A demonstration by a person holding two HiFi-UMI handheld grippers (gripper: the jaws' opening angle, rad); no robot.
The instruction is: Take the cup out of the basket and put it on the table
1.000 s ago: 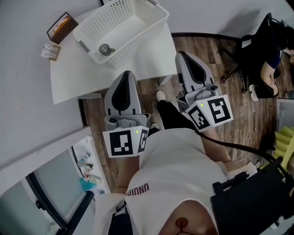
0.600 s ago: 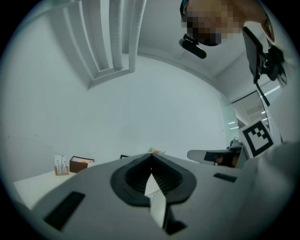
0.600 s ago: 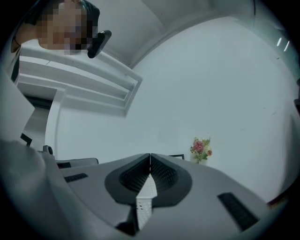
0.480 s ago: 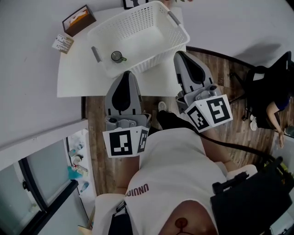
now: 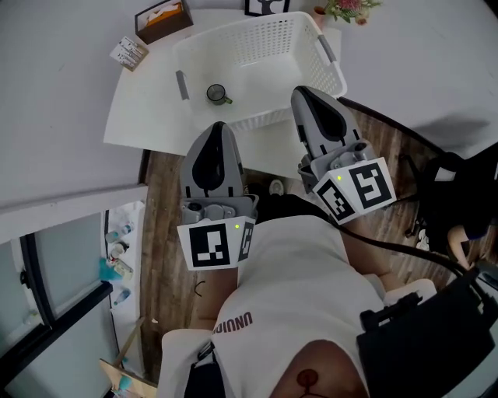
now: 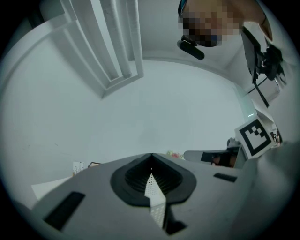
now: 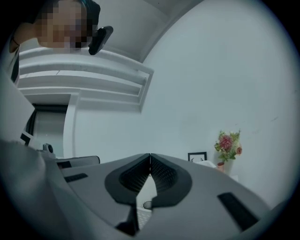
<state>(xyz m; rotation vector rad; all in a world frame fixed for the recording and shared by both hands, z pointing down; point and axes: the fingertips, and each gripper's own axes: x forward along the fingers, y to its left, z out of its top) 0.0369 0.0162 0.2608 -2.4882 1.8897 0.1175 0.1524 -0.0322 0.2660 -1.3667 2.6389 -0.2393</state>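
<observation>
Head view: the cup stands upright inside the basket, on the basket floor near the near-left corner. Its long axis is vertical and the mouth faces up, showing as a dark ring. A small handle sticks out to the view's right and slightly toward the person. Body looks dark, greenish or metallic; too small to tell the material.

Basket: white plastic, rectangular, open lattice walls, with a grey grip on each short end. It sits skewed on the white worktop, its long side running from lower left to upper right.

Left gripper: grey shell, black inner pads, tip pointing at the basket's near wall. It is outside the basket, well apart from the cup. In the left gripper view the fingers meet at the tip, with nothing between them. White lattice shows through the teardrop gap behind the tip.

Right gripper: its tip overlaps the basket's near long wall; cannot tell whether it is above the rim or just short of it. In the right gripper view the fingers are also together at the tip and hold nothing. The cup shows as a dark ring through the gap, low down and beyond.

Elsewhere on the worktop:
- brown box with orange contents
- small printed card
- black picture frame
- pink flowers at the far edge

Wood plank floor below.
</observation>
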